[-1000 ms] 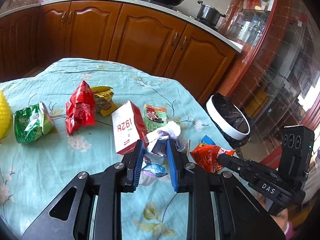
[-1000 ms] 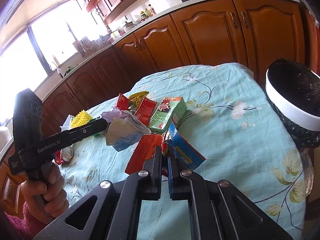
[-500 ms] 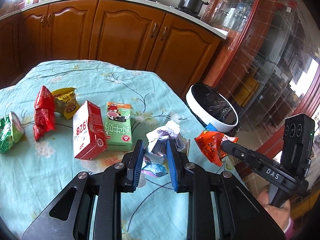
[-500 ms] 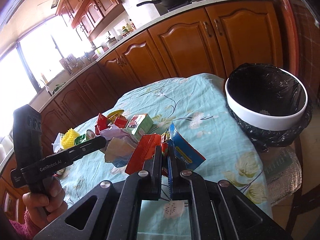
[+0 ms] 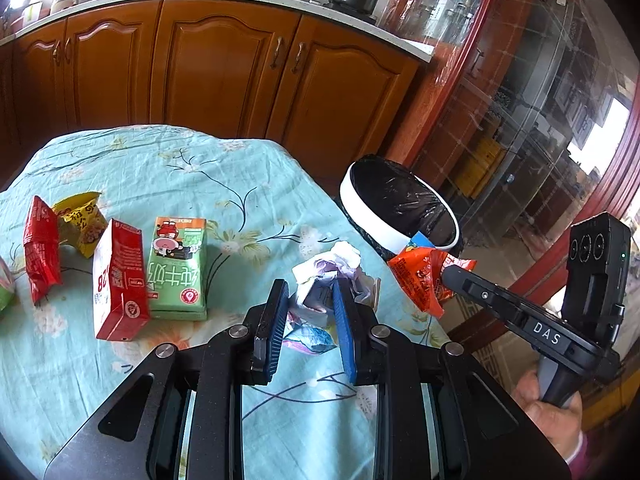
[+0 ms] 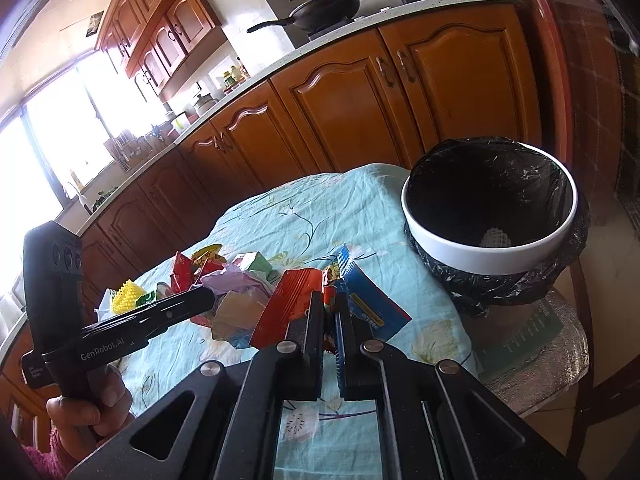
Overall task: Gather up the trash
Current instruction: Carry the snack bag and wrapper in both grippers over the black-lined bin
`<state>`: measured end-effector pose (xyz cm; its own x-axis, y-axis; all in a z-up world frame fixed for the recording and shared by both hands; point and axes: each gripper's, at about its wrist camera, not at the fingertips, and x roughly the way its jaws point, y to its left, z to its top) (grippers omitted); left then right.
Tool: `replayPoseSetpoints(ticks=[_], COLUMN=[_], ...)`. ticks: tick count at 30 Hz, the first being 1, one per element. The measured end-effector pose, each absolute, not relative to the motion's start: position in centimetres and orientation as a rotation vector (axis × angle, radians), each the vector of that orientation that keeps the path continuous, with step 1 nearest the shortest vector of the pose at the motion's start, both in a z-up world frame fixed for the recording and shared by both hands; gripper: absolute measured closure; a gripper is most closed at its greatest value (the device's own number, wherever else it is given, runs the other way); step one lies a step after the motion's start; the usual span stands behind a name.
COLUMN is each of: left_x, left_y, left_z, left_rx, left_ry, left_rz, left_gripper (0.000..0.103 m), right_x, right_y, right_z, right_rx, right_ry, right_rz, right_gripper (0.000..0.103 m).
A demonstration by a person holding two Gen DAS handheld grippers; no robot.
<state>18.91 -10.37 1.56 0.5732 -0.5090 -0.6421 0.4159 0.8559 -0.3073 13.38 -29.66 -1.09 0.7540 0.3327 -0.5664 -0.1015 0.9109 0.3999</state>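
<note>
My left gripper [image 5: 308,292] is shut on a crumpled wad of white and lilac paper and wrappers [image 5: 332,268], held above the table's right side. My right gripper [image 6: 330,300] is shut on a red and blue snack wrapper [image 6: 292,300], held above the table edge, close to the bin. The white bin with a black liner [image 6: 492,248] stands just off the table's right edge; it also shows in the left wrist view [image 5: 376,220]. The right gripper's wrapper [image 5: 420,276] hangs in front of the bin's rim there.
On the light blue flowered tablecloth [image 5: 168,172] lie a red carton [image 5: 120,280], a green milk carton [image 5: 178,268], a red wrapper [image 5: 40,248] and a yellow wrapper [image 5: 82,224]. A yellow spiky thing [image 6: 126,296] lies further left. Wooden kitchen cabinets [image 5: 224,68] stand behind.
Both grippers have swung right with their loads, toward the bin. The bin now looks larger and closer in both views, and the table's leftover trash has slid leftward.
</note>
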Motion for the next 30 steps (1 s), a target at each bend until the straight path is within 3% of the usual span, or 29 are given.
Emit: replayPoseSetpoints(ticks=[30], left_x=[27.4], left_y=[-24.8], left_z=[4.5], left_rx=[0.039], left_ry=[0.758], left_rz=[-0.621], left_gripper=[0.081], right_x=[17.8], right_y=[-41.0], right_z=[0.6], right_rx=[0.377], right_ry=[0.630], right_rz=[0.044], right_gripper=[0.099])
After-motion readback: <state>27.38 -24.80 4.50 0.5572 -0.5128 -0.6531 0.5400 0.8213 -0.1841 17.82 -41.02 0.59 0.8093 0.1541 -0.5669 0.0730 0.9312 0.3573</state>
